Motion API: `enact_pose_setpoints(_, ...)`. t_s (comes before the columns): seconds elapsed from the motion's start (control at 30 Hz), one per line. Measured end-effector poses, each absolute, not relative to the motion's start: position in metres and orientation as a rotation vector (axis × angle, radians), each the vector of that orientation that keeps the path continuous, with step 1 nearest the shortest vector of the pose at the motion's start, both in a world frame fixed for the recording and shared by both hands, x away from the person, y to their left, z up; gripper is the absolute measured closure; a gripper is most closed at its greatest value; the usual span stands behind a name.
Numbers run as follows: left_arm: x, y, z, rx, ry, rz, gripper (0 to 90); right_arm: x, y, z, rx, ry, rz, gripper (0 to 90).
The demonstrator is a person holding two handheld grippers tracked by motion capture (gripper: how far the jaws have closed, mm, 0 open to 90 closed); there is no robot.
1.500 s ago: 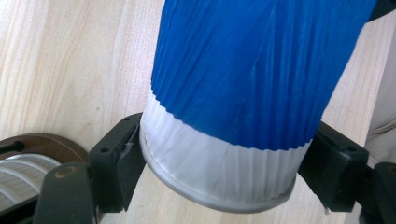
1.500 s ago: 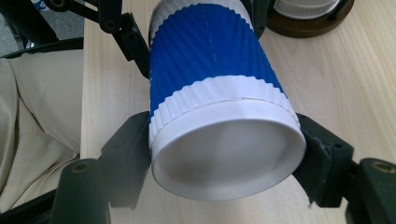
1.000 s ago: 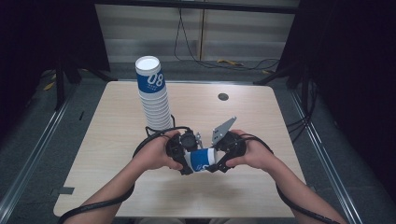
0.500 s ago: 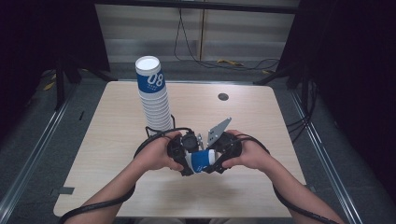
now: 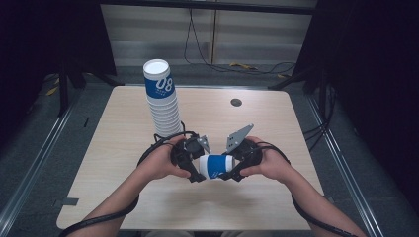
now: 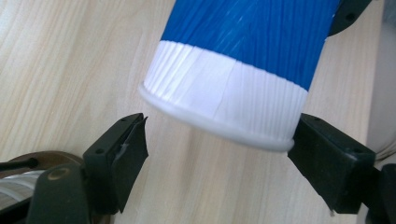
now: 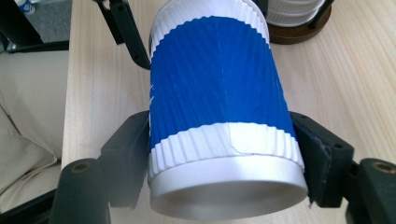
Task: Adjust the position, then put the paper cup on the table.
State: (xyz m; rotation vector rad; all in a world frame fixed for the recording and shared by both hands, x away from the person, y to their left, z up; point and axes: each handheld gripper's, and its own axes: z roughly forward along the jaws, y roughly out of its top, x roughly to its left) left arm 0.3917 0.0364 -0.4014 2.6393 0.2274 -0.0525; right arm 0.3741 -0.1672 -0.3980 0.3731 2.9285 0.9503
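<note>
I have the blue-and-white paper cup lying on its side just above the near middle of the table, long axis running left to right between my two hands. My right gripper is clamped on the cup's base end, pads pressing both sides of the ribbed wall. My left gripper sits at the rim end; its jaws have just been opening, and one pad now stands clear of the rim while the other is just beside it. The rim points toward my left hand, the base toward my right.

Behind the hands, a tall stack of matching cups stands upright on a round brown base, close enough to crowd the left gripper. Farther back, a small dark disc lies well apart.

Compared with a second ago, the cup has levelled out and hardly shifted.
</note>
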Motion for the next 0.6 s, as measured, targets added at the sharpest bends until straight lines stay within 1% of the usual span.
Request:
enact_pose_setpoints(0.17, 0.393, 0.044, -0.401, 2.618, 0.239, -0.054, 19.9, 0.373, -0.174, -0.400, 0.410, 2.913, 0.971, 27.2)
enact_pose_setpoints(0.47, 0.395, 0.063, -0.402, 2.504, 0.317, -0.072, 19.4, 0.377, -0.186, -0.403, 0.470, 2.872, 1.022, 27.0)
enact_pose_setpoints(0.6, 0.394, 0.065, -0.404, 2.478, 0.335, -0.079, 19.1, 0.378, -0.186, -0.404, 0.479, 2.866, 1.040, 27.0)
